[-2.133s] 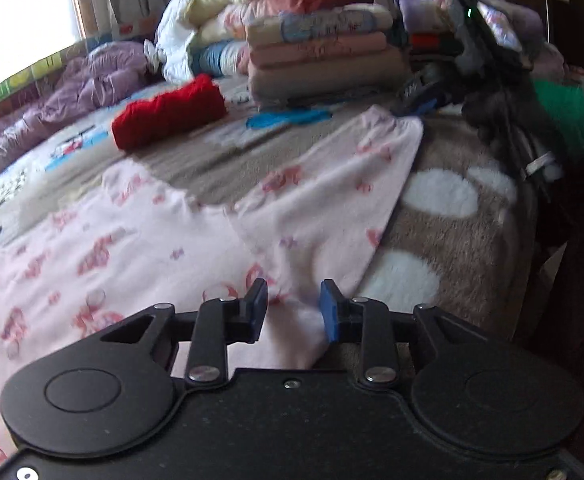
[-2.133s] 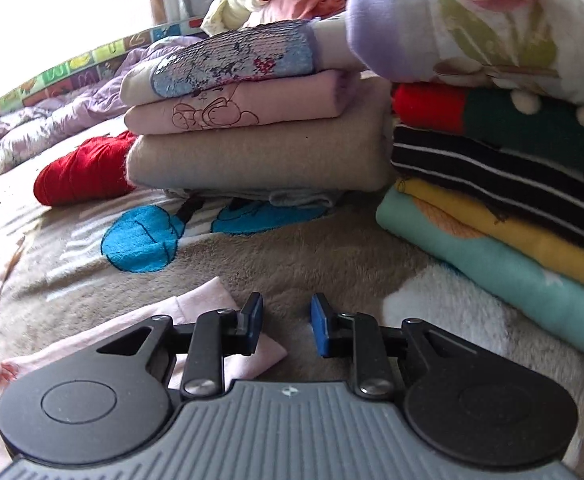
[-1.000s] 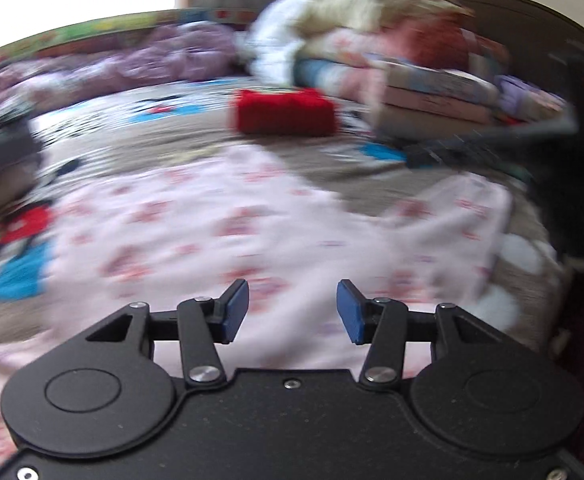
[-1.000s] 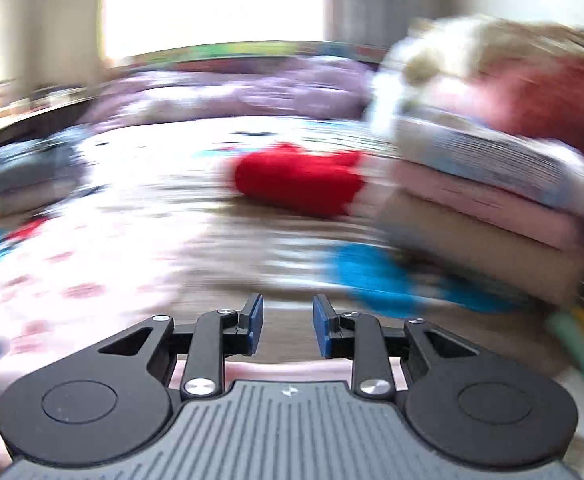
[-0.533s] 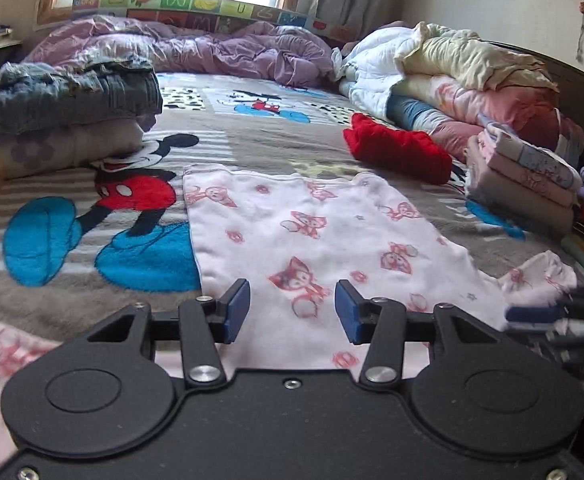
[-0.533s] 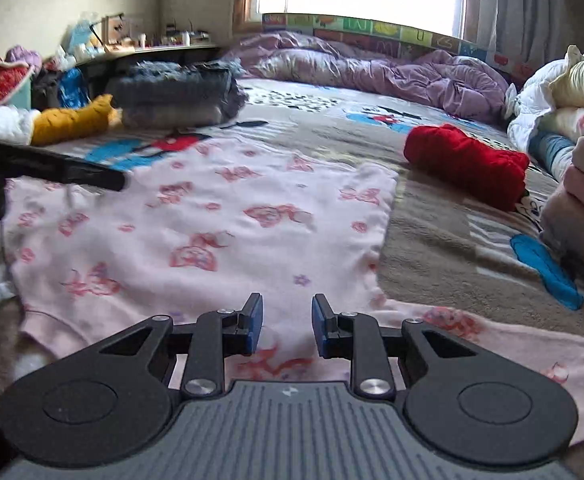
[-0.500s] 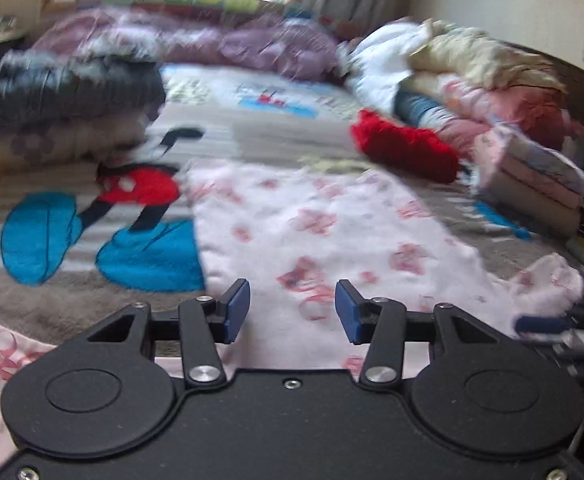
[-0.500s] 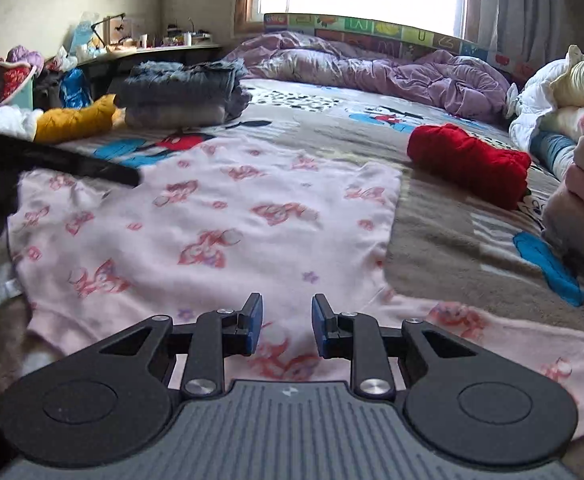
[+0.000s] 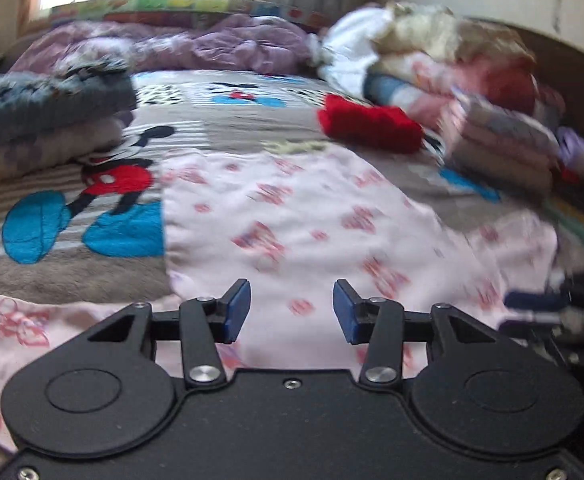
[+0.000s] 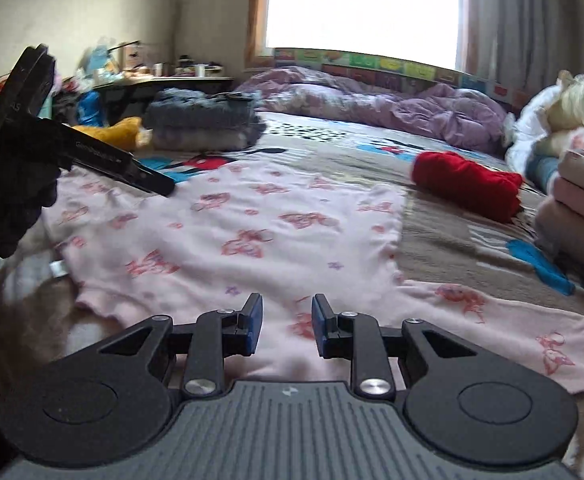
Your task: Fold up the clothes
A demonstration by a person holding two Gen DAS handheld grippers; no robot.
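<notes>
**A lived-in bedroom**

A bed fills the frame, covered by a cartoon-mouse blanket [image 9: 104, 184] with a rumpled purple duvet [image 10: 371, 100] behind. Folded clothes stacks [image 9: 491, 140] sit at right, a bright curtained window [image 10: 363, 4] at top, a cluttered desk [image 10: 160, 76] upper left.

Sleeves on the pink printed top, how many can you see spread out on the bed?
2. One sleeve stretches out to the right of the right gripper. The other sleeve lies left of the left gripper, partly hidden behind it.
</notes>
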